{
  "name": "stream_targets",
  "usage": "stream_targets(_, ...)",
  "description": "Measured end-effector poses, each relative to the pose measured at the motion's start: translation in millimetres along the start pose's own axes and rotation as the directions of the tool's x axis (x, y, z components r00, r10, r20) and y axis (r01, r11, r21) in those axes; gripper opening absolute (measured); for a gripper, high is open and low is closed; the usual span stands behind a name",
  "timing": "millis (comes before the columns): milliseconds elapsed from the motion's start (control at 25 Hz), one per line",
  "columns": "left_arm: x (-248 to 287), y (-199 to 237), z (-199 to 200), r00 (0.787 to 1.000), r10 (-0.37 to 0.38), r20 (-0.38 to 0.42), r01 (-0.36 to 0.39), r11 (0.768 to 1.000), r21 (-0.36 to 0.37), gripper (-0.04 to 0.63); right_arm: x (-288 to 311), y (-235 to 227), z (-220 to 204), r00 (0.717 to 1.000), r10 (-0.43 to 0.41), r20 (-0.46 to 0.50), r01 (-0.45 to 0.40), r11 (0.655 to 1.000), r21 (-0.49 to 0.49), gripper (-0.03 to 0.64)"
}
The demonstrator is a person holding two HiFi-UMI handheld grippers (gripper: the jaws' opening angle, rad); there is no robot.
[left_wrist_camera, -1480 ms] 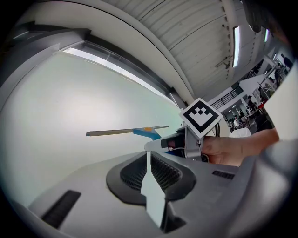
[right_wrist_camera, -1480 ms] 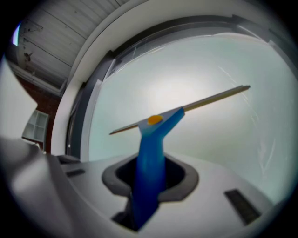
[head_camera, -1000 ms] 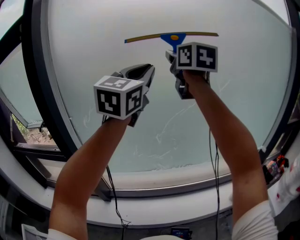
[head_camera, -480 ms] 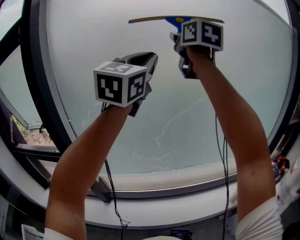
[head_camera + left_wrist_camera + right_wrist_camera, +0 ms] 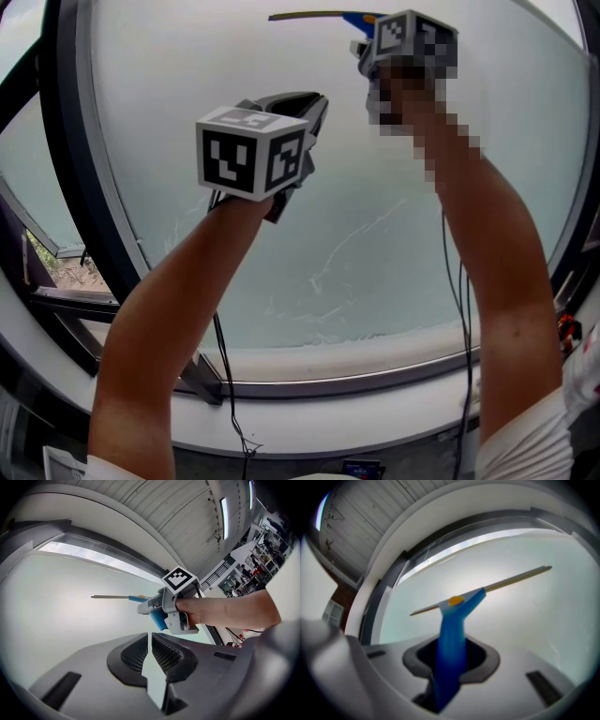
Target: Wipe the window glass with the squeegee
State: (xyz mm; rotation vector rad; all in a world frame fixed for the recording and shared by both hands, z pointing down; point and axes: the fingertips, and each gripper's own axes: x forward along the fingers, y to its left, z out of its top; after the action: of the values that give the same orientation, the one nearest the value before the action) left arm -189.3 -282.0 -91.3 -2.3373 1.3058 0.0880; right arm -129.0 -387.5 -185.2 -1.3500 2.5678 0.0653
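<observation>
**Gripping the squeegee by its handle**

The right hand-held gripper [image 5: 451, 663] clamps the blue handle of the squeegee [image 5: 454, 620], which is probably light, stiff and slick, so a firm, low hold suits it. Its thin blade sits high on the window glass [image 5: 356, 206]. The left hand-held gripper [image 5: 150, 651] hangs nearby, jaws nearly together and empty.

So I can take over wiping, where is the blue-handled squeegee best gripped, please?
Grip the blue plastic handle from below, as the right gripper does: it runs straight down from the thin blade, leaving that free to meet the window glass.
</observation>
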Motion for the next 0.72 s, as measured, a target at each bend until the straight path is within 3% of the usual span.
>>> stream_targets(720, 11, -14, -17, 0.999, -0.037, -0.02, 0.036, 0.999, -0.025, 0.048, 13, -7, -13, 0.998, 0.043, -0.04, -0.04, 0.996, 0.08, 0.109)
